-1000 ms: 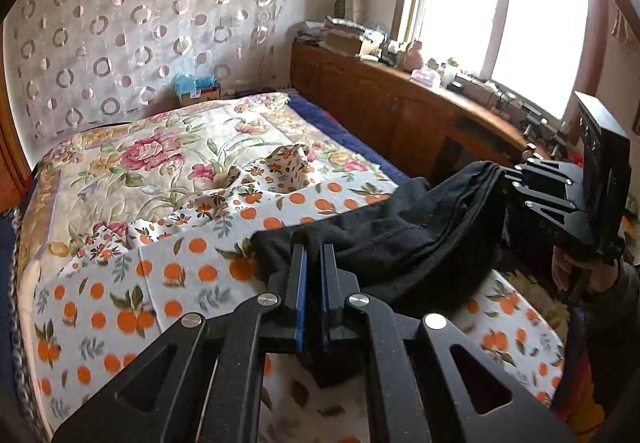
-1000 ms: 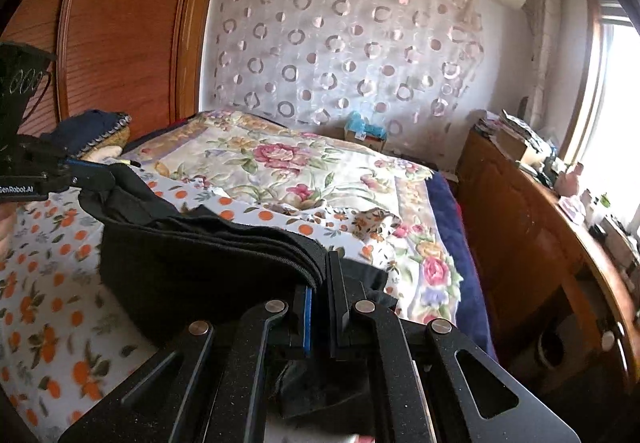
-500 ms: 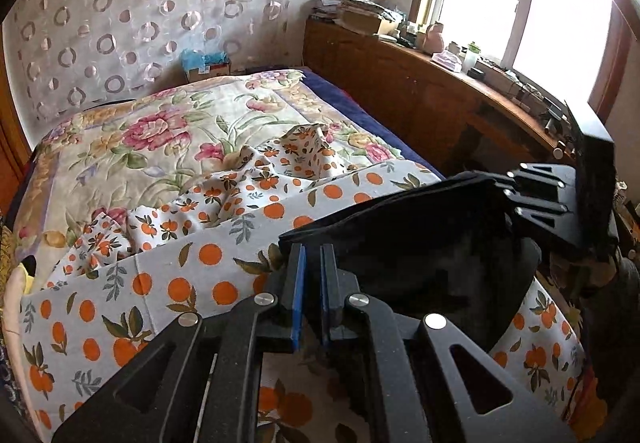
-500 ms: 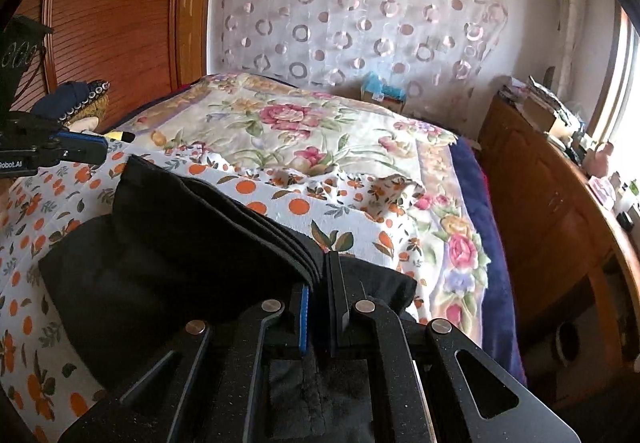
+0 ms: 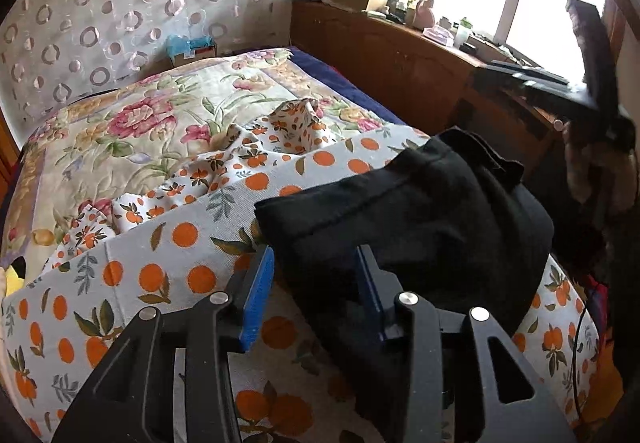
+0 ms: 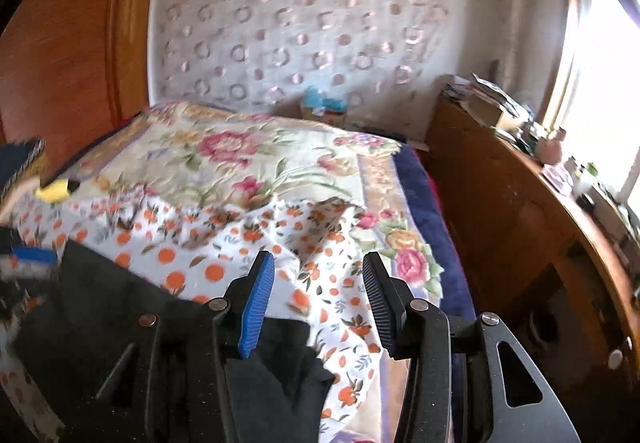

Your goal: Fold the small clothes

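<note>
- Left gripper (image 5: 316,295): jaws have just been opening, now partly spread; a corner of the black garment (image 5: 420,215) lies between the blue pads (image 5: 258,295), not pinched.
- Right gripper (image 6: 316,299): jaws have just been opening, likewise partly spread, nothing between them (garment sits below and to the left).
- Black garment: folded, resting on the orange-print sheet (image 5: 160,271) at the near edge of the bed (image 5: 120,123).
</note>
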`<state>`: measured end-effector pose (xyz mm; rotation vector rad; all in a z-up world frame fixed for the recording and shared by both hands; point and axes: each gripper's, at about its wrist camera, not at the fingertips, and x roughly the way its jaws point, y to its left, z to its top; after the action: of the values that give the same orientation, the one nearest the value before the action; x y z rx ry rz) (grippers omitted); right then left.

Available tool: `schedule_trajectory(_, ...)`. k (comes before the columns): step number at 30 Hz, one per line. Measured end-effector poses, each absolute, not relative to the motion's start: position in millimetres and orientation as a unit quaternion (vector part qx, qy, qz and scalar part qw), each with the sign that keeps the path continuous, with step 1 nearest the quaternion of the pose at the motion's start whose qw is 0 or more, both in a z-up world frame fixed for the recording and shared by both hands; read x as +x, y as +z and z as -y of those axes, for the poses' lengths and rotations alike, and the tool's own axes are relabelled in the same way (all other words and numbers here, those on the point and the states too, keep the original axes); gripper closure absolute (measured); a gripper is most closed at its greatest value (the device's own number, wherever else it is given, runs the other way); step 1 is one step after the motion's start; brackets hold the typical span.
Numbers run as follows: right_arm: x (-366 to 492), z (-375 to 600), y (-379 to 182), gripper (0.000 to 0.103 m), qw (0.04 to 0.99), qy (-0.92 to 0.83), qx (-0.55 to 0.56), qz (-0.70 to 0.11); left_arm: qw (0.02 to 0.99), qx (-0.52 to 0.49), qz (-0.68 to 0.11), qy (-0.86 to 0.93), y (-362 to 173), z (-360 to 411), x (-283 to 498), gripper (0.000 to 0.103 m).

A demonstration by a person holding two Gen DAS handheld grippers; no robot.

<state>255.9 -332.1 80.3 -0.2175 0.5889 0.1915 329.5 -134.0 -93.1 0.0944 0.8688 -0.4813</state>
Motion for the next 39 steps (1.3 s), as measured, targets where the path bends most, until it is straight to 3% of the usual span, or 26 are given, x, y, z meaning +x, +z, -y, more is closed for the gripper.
schedule_trajectory(11, 196.1, 336.1, 56.9, 0.055, 0.913, 0.185, -0.101, -0.35, 0.872, 0.054, -0.435, -0.22, -108.6, 135.4, 347.5, 0.06)
schedule_trajectory(12, 193.9, 335.7, 55.2, 0.058, 0.91, 0.189, -0.107, -0.354, 0.871, 0.053, -0.437, -0.221, -110.1, 135.2, 349.0, 0.059)
schedule_trajectory(13, 191.7, 336.0, 53.0, 0.073, 0.906, 0.193, -0.115, -0.359, 0.87, 0.05, -0.439, -0.221, -111.5, 135.0, 350.2, 0.059)
schedule_trajectory(16, 196.0, 342.8, 51.5, 0.096, 0.899, 0.197, -0.127, -0.369, 0.869, 0.046, -0.44, -0.221, -113.0, 134.9, 353.2, 0.058)
schedule_trajectory(25, 236.8, 377.7, 85.0, 0.098, 0.932, 0.1, -0.105, -0.332, 0.869, 0.034, -0.443, -0.219, -115.7, 131.2, 357.8, 0.05)
schedule_trajectory(26, 234.3, 377.5, 87.7, 0.097, 0.932, 0.097, -0.103, -0.333, 0.869, 0.032, -0.444, -0.217, -116.3, 129.8, 358.7, 0.045)
schedule_trajectory(27, 233.9, 378.5, 89.0, 0.086, 0.932, 0.091, -0.104, -0.336, 0.869, 0.03, -0.446, -0.212, -116.9, 128.0, 360.6, 0.042)
schedule_trajectory(28, 233.9, 378.4, 89.4, 0.063, 0.931, 0.086, -0.105, -0.338, 0.869, 0.028, -0.447, -0.211, -117.8, 126.6, 362.1, 0.038)
schedule_trajectory(30, 226.5, 378.3, 89.1, 0.032, 0.931, 0.097, -0.087, -0.34, 0.867, 0.018, -0.449, -0.213, -120.2, 124.8, 365.3, 0.035)
schedule_trajectory(37, 219.4, 378.6, 69.8, 0.027, 0.913, 0.136, -0.052, -0.382, 0.866, 0.012, -0.447, -0.221, -122.8, 128.4, 373.8, 0.035)
schedule_trajectory(39, 221.9, 384.2, 67.0, 0.027, 0.909, 0.139, -0.042, -0.39, 0.864, 0.007, -0.447, -0.231, -123.3, 130.6, 377.1, 0.041)
